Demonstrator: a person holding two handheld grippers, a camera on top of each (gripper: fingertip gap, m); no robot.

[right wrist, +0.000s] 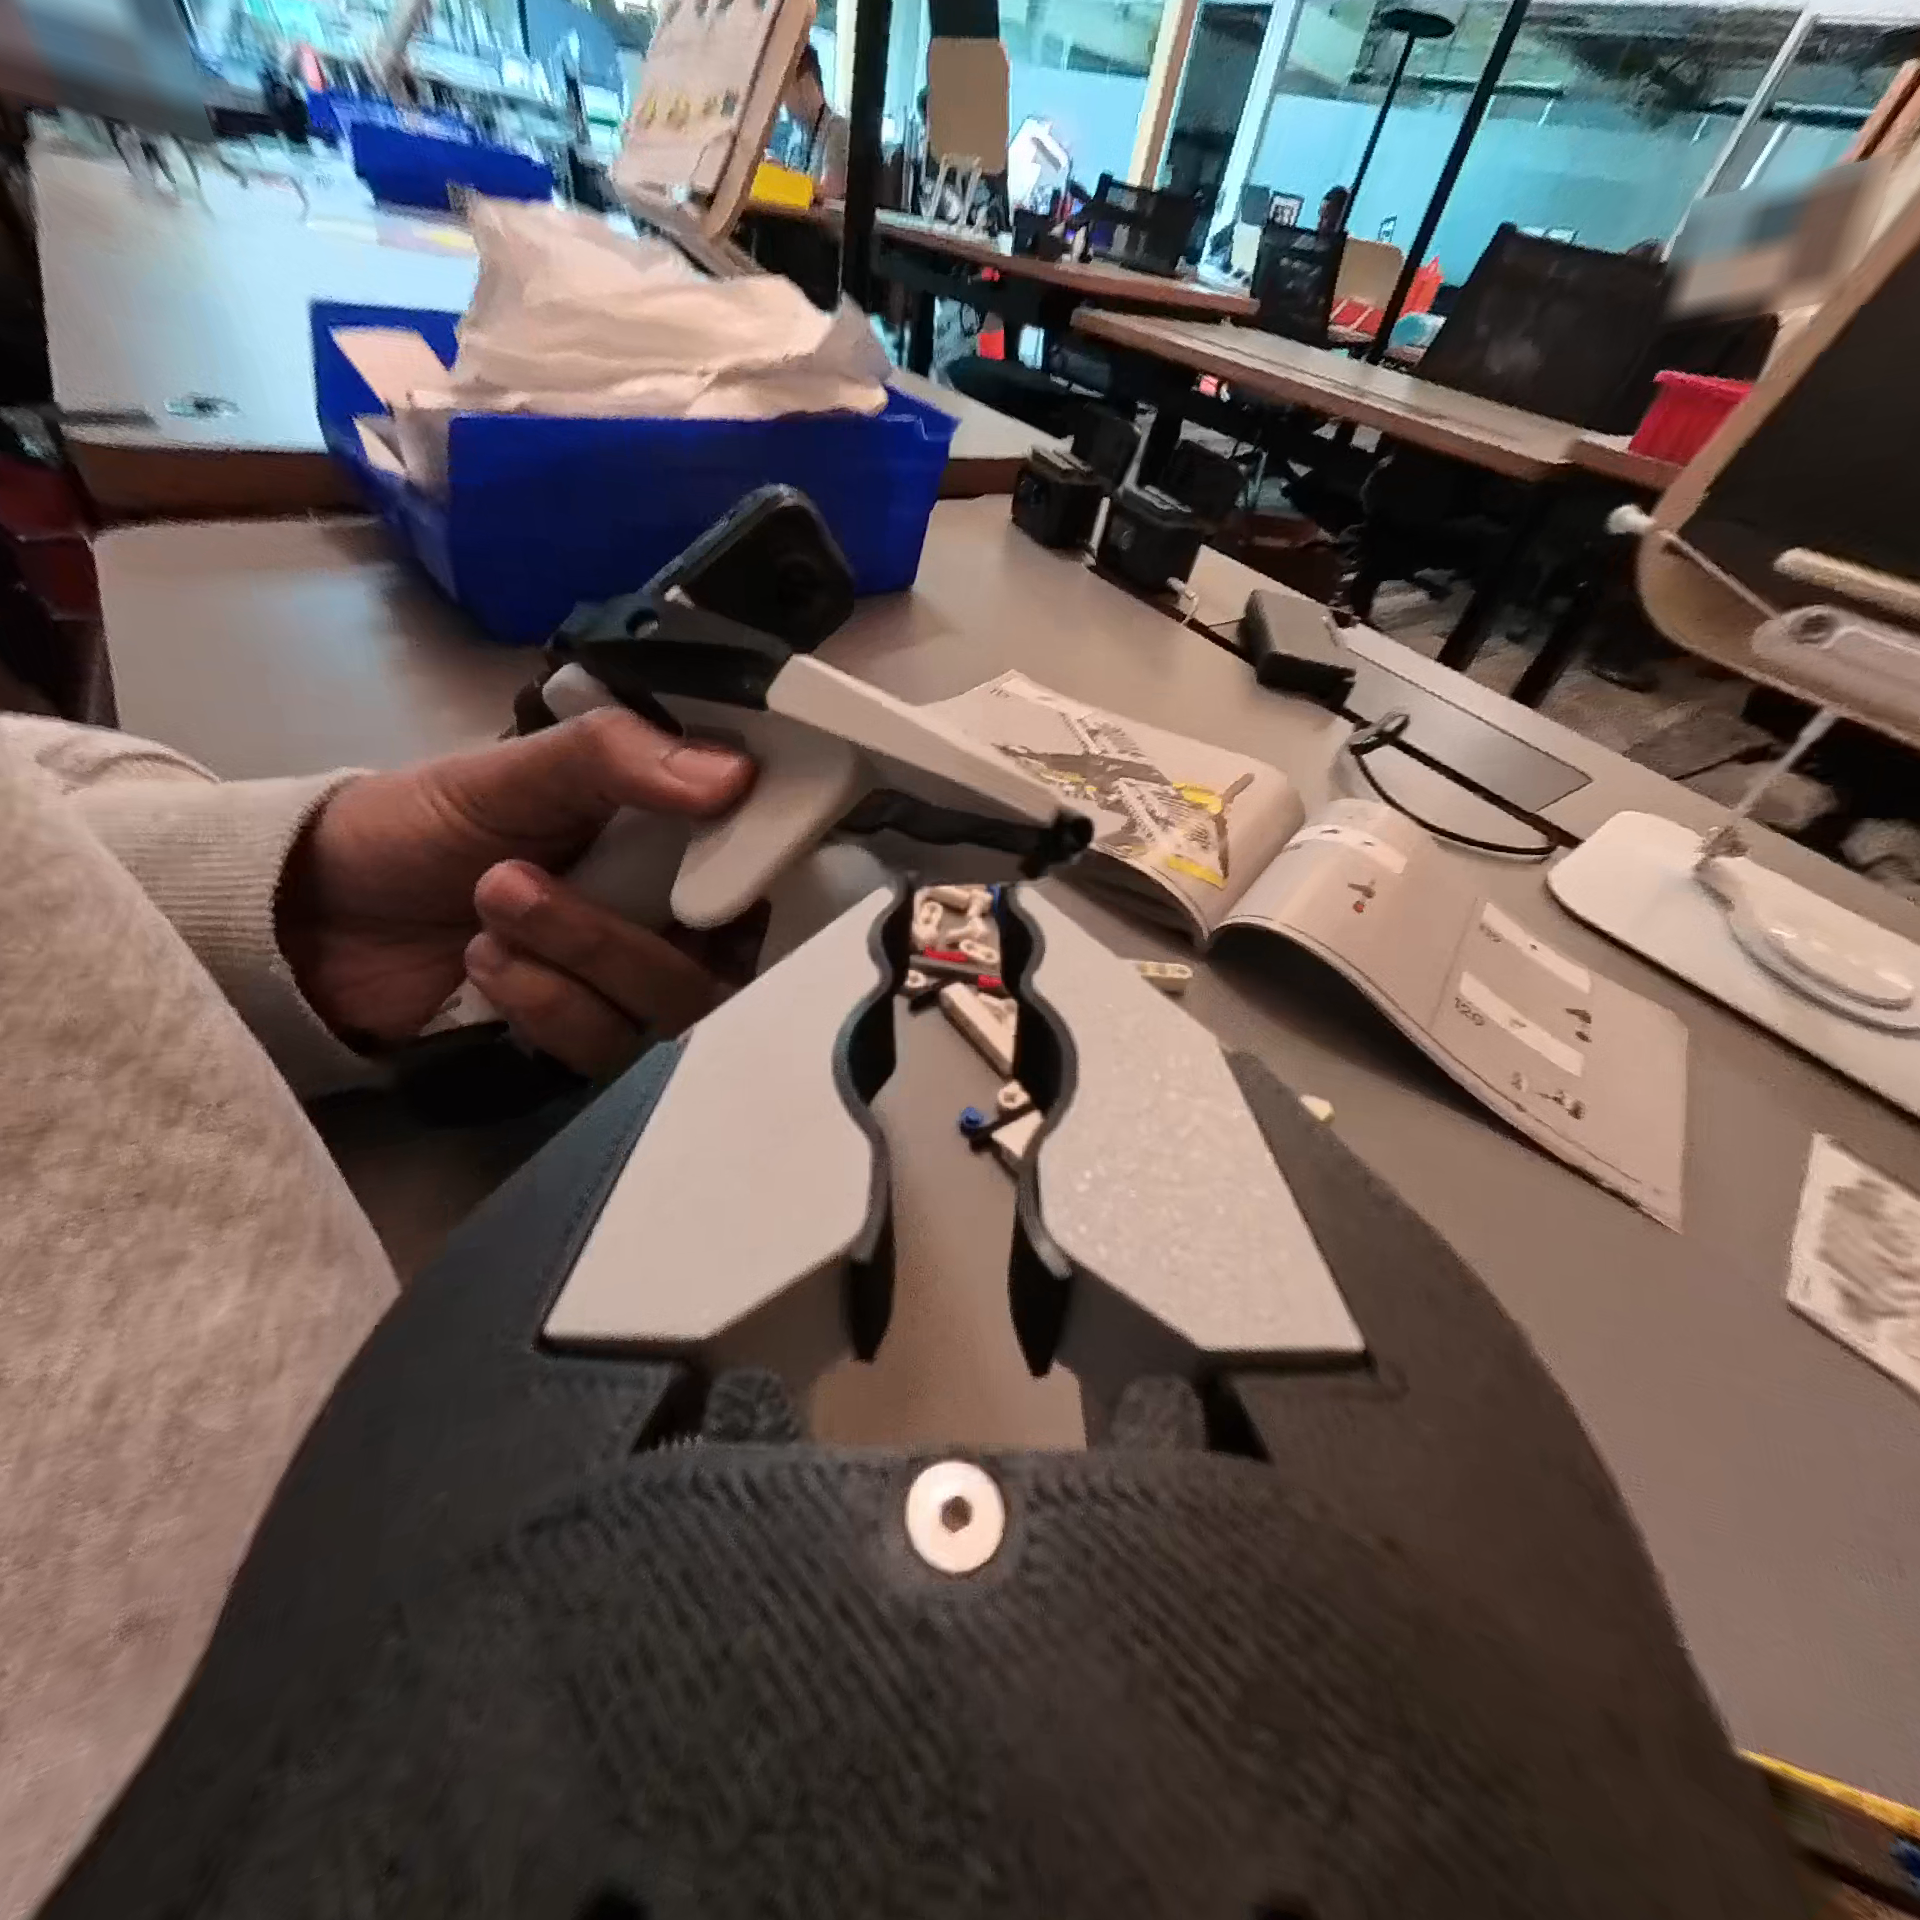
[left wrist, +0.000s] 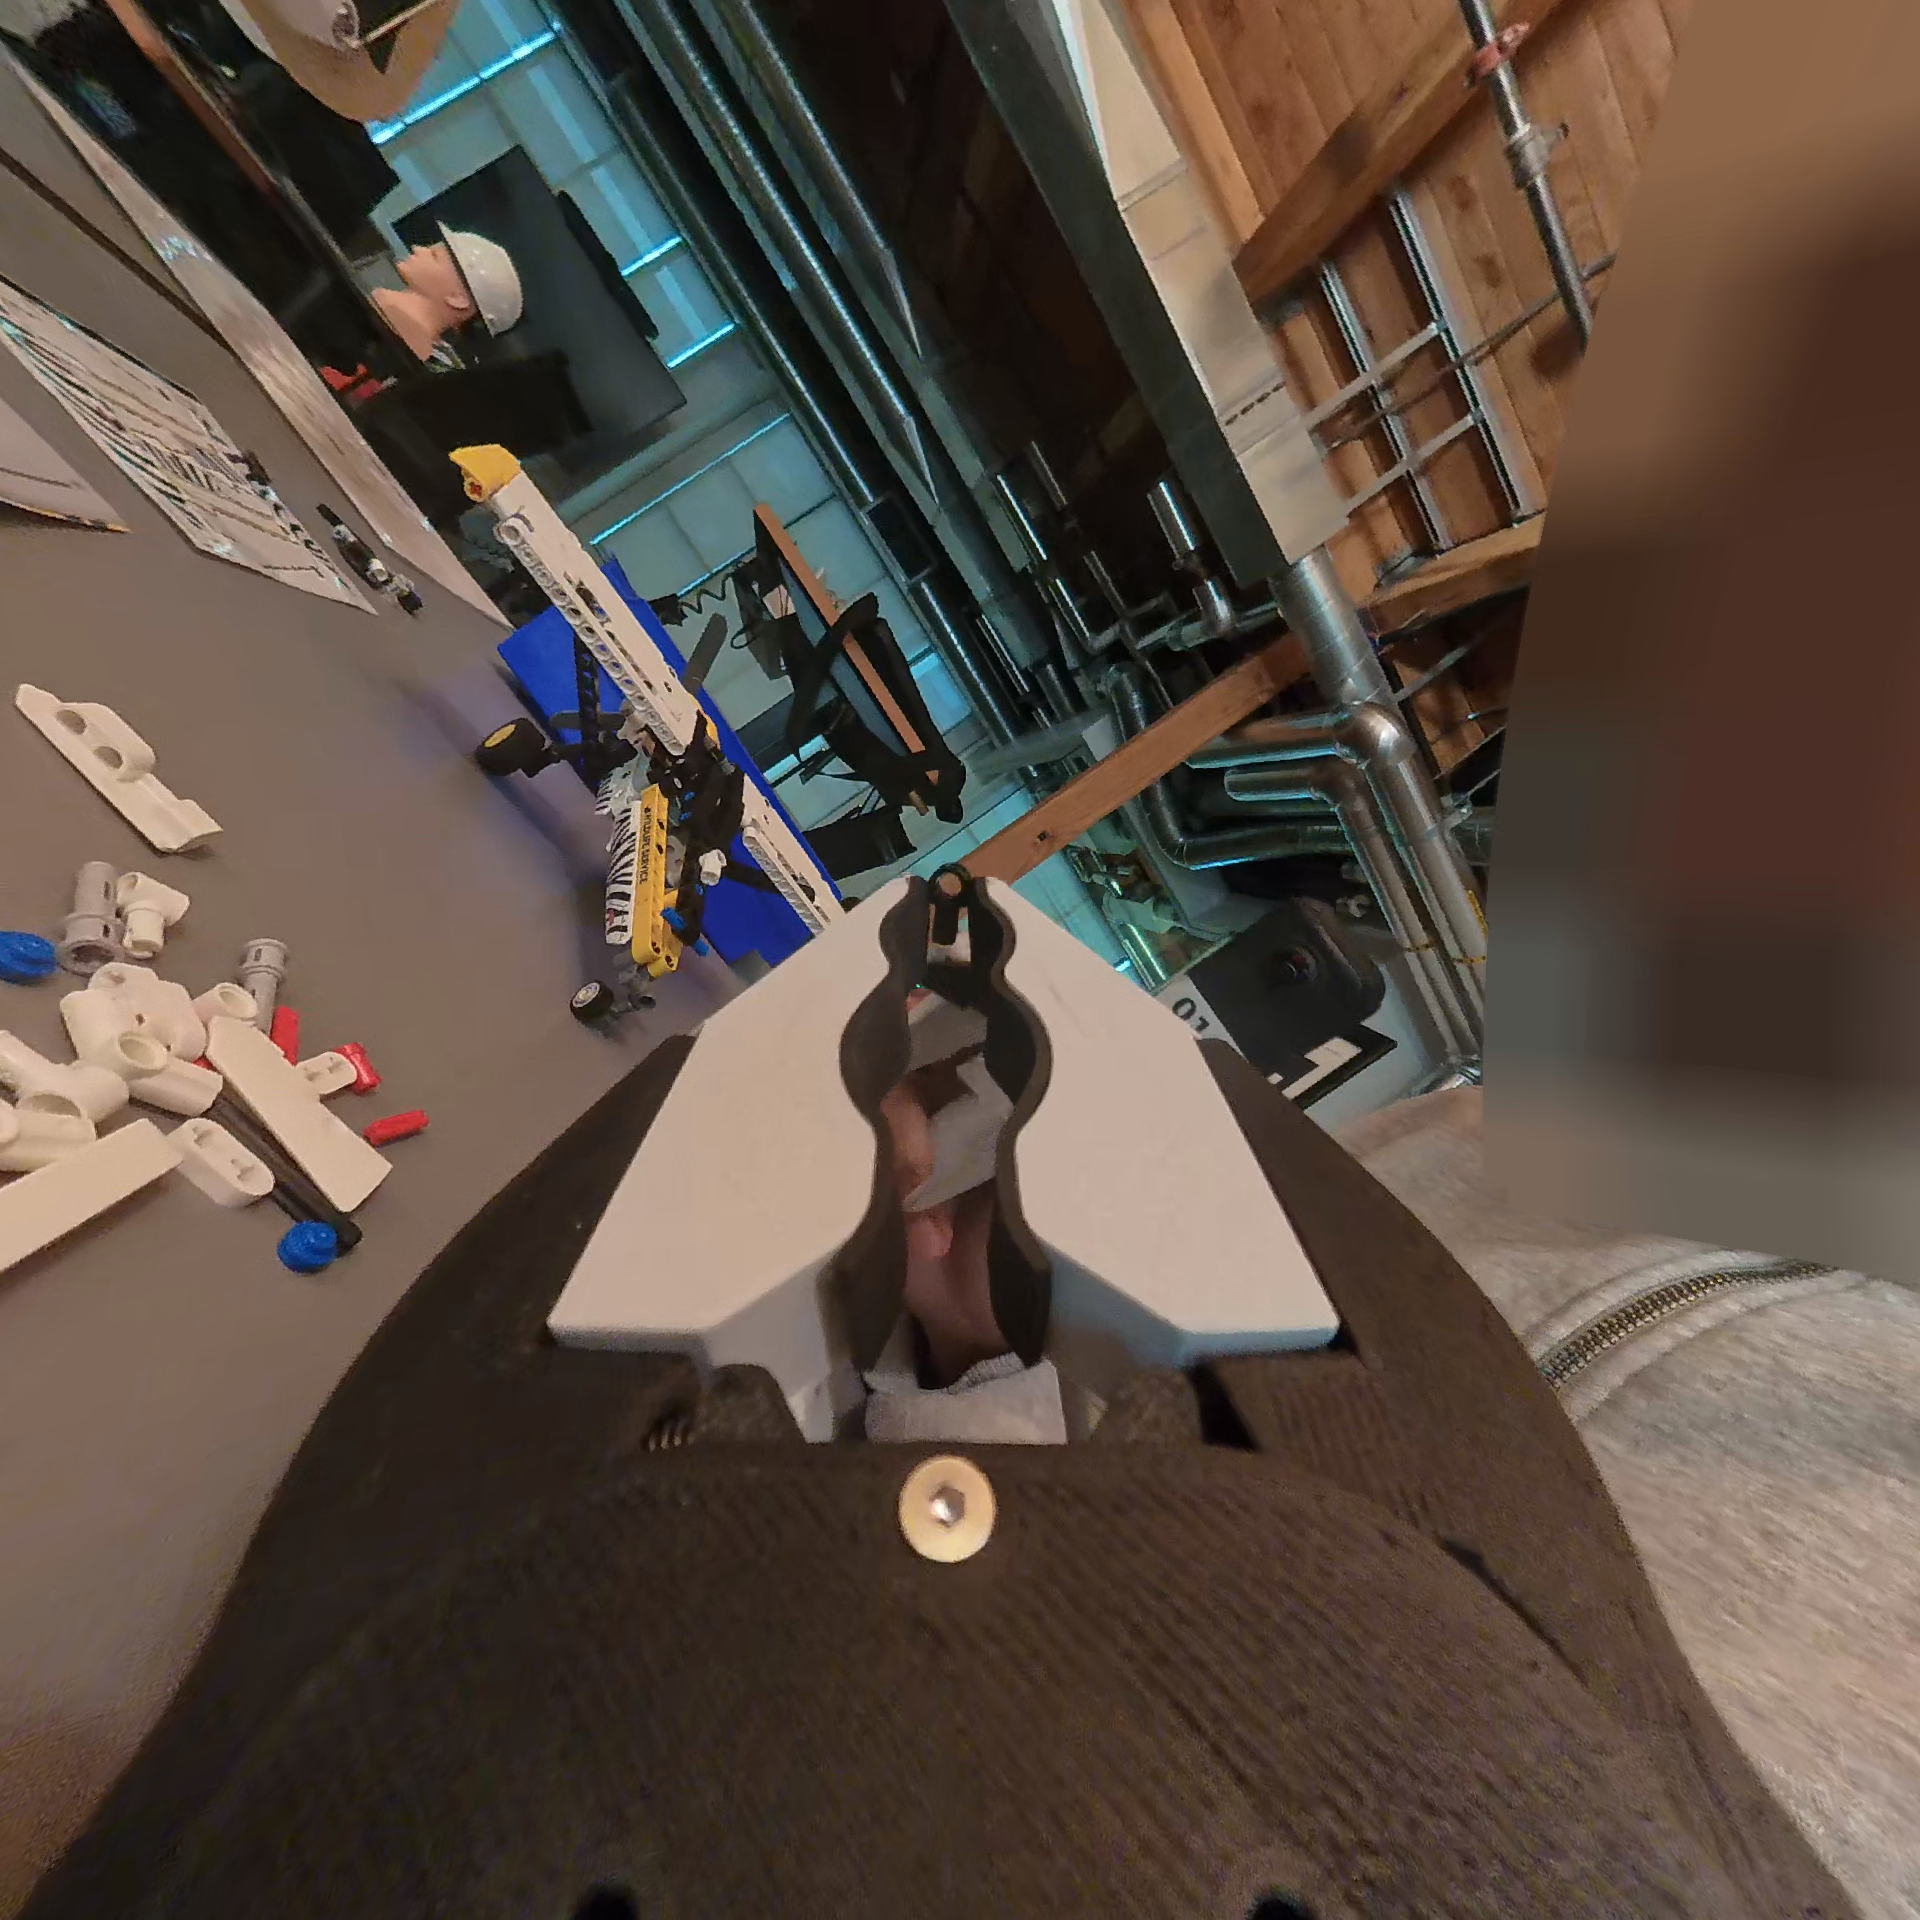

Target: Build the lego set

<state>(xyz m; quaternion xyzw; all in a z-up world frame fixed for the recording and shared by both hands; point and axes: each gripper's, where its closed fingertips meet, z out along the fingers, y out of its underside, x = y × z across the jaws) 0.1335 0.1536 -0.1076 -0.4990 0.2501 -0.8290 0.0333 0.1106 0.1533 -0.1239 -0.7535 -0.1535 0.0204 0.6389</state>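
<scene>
Black pin [left wrist: 945, 906] in left tongs [left wrist: 948, 914], midair.

Grey table [right wrist: 1299, 1351], wooden desks [right wrist: 1299, 384] behind; glass walls [right wrist: 1621, 156], seemingly teal-lit

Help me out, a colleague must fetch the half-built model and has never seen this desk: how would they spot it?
On the grey table, look beside the blue bin. The half-built model lies there, a long white beam with a yellow tip and small black wheels. Unlike the loose white, red and blue parts nearby, it is one assembled piece.
</scene>
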